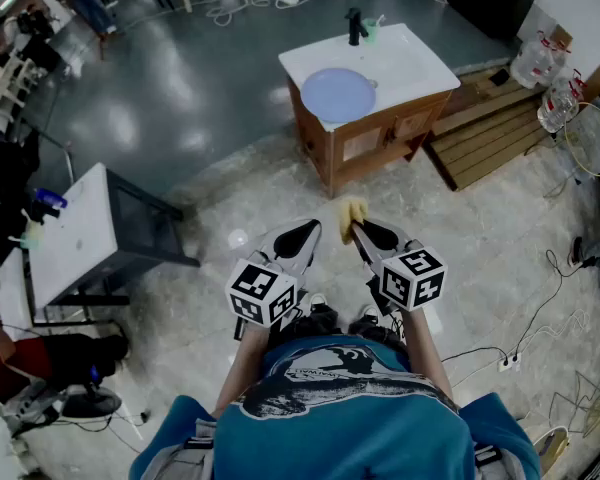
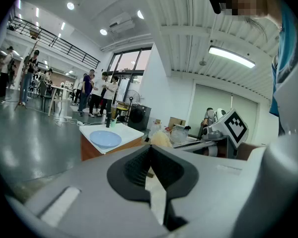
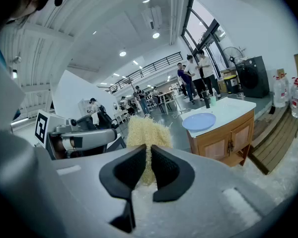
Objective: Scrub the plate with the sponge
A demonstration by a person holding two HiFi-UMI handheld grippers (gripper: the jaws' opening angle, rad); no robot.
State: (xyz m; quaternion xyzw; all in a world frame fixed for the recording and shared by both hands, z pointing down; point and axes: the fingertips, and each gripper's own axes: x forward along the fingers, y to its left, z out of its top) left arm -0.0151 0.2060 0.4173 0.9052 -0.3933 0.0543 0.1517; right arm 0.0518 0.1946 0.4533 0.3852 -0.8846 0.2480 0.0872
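White-topped wooden cabinet (image 1: 368, 144) bears a blue plate (image 1: 337, 95).

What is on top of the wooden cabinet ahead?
On its white top lies a blue plate, and a dark faucet stands at the far edge. Whatever is beneath the plate is covered.

A wooden cabinet (image 1: 372, 138) with a white top stands on glossy grey floor (image 1: 180, 88).

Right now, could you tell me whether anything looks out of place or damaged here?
Nothing stands out: the blue plate lies flat on the white countertop, and the right gripper has its jaws closed on the yellow sponge.
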